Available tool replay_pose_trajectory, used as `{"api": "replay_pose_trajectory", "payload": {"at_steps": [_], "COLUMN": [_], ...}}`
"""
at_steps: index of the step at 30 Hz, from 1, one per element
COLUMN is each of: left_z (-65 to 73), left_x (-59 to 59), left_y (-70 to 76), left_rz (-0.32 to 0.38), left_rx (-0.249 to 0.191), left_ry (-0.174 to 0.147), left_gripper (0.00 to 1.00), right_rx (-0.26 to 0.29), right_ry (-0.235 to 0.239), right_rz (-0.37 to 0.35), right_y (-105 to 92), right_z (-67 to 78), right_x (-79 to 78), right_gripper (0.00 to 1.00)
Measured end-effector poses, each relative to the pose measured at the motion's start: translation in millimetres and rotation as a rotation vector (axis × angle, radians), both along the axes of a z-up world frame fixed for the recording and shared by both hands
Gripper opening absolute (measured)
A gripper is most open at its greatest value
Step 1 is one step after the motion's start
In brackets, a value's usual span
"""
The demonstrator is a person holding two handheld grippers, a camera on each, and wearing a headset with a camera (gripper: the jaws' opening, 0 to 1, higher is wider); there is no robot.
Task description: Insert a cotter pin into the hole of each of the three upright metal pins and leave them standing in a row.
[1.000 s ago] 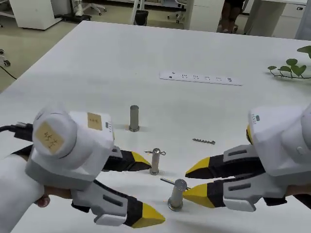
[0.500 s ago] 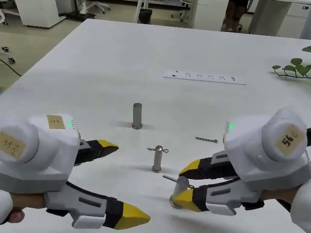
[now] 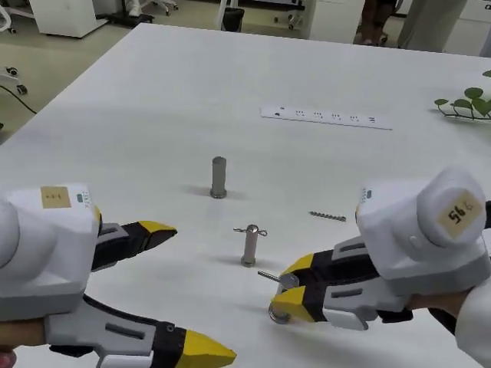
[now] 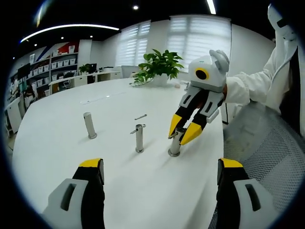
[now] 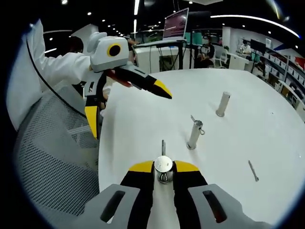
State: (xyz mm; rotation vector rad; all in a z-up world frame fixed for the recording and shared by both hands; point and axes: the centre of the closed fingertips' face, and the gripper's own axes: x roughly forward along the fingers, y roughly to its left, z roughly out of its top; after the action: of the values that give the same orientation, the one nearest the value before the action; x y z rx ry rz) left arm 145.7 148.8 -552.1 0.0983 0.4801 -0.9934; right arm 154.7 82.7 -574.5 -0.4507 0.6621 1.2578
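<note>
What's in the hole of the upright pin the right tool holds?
A cotter pin runs through the near pin: straight end out one side, loop out the other. The right tool clamps the pin, its jaws covering the hole itself.

Satin metal pins (image 3: 250, 245), smooth matt table (image 3: 153, 92), plastic right hand-held gripper (image 3: 288, 290)

You have bright, even overhead light: the white table (image 3: 153, 92) glares mildly, and the far pin (image 3: 219, 177) casts only a faint shadow. Your gripper views bow at the edges, ceiling lamps (image 5: 136, 7) flaring.
</note>
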Motion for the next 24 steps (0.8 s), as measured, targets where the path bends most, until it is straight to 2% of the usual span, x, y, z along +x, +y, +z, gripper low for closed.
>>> {"api": "replay_pose_trajectory", "payload": {"at_steps": [2, 4, 6, 9, 13, 15, 17, 18, 22, 24], "left_z": [1.1, 0.3, 0.6, 2.7, 3.2, 3.4, -1.4, -2.7, -4.2, -4.6], "left_x": [-0.9, -3.1, -2.8, -2.1, -1.4, -1.2, 1.9, 3.2, 5.0, 5.6], "left_y": [2.3, 4.9, 7.5, 10.1, 12.4, 13.1, 18.9, 20.2, 22.7, 23.8], "left_rz": [0.010, 0.020, 0.030, 0.052, 0.061, 0.065, 0.101, 0.105, 0.119, 0.120], "left_rx": [0.000, 0.004, 0.016, 0.006, 0.016, 0.017, 0.045, 0.053, 0.053, 0.062], "left_ry": [0.001, 0.017, 0.005, 0.011, 0.007, 0.010, 0.028, 0.025, 0.038, 0.037], "left_gripper": [0.99, 0.99, 0.98, 0.98, 0.97, 0.97, 0.96, 0.95, 0.95, 0.95], "right_rx": [-0.003, 0.006, 0.004, -0.007, -0.021, -0.029, -0.028, -0.028, -0.029, -0.022], "right_ry": [-0.002, 0.017, -0.003, -0.010, -0.022, -0.037, -0.043, -0.043, -0.081, -0.079], "right_rz": [0.006, 0.005, 0.026, 0.041, 0.115, 0.163, 0.176, 0.183, 0.226, 0.237], "right_y": [-0.3, -0.5, -0.9, -2.5, -5.3, -8.5, -13.1, -15.0, -24.1, -26.5], "right_z": [0.0, 0.0, 0.7, 0.9, 0.9, 2.3, 5.3, 6.4, 11.4, 13.3], "right_x": [-0.6, 0.5, 1.4, 1.9, 5.1, 9.4, 16.4, 20.0, 36.4, 41.1], "right_gripper": [0.09, 0.09, 0.09, 0.08, 0.08, 0.08, 0.08, 0.08, 0.08, 0.08]}}
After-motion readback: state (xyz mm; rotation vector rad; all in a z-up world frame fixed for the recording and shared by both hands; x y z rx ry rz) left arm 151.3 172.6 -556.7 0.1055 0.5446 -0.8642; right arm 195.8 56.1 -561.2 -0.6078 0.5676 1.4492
